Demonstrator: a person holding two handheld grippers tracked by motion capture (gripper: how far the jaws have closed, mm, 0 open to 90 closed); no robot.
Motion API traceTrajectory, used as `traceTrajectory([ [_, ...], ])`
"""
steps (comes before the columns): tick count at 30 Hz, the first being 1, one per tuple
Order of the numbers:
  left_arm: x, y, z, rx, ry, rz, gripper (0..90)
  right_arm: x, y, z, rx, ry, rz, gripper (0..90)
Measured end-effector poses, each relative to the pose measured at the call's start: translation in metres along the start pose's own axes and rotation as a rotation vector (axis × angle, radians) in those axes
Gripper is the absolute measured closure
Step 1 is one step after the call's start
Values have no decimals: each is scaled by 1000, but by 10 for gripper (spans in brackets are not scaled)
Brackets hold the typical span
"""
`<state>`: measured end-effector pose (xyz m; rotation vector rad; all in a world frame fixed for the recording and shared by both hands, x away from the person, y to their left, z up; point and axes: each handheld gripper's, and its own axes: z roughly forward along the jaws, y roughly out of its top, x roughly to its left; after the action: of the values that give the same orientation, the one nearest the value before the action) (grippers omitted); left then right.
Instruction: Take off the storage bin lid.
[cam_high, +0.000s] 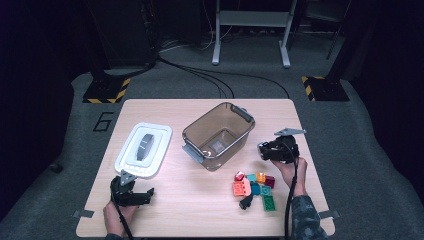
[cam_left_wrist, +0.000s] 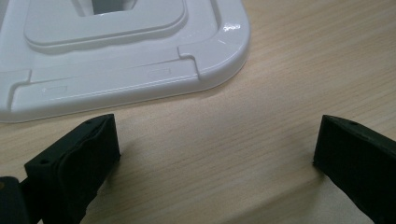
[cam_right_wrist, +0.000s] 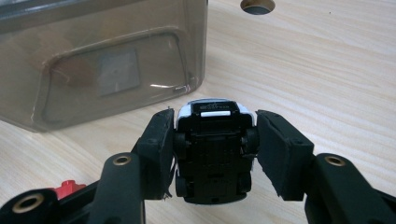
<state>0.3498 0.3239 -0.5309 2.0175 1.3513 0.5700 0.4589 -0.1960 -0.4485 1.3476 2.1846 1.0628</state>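
Right gripper clamped on toy car, belly-up, just beside bin; left gripper open, idle near lid; advisable: lift clear of rim, centre over bin, lower before releasing, avoid nudging wall.

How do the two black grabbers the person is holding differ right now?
The right gripper is clamped on a small toy car, underside towards its camera; the left gripper holds nothing, its jaws wide apart over bare wood. The right gripper is next to the clear brown bin, while the left gripper sits by the white lid. Both have black jaws and are held over the same wooden table.
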Motion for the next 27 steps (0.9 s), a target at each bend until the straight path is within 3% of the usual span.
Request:
traceTrajectory([
  [9, 0, 0, 0, 0, 0, -1, 0, -2, 10, -6, -17, -6, 10, 485],
  [27, 0, 0, 0, 0, 0, -1, 0, -10, 44, -34, -78, -47, 14, 485],
])
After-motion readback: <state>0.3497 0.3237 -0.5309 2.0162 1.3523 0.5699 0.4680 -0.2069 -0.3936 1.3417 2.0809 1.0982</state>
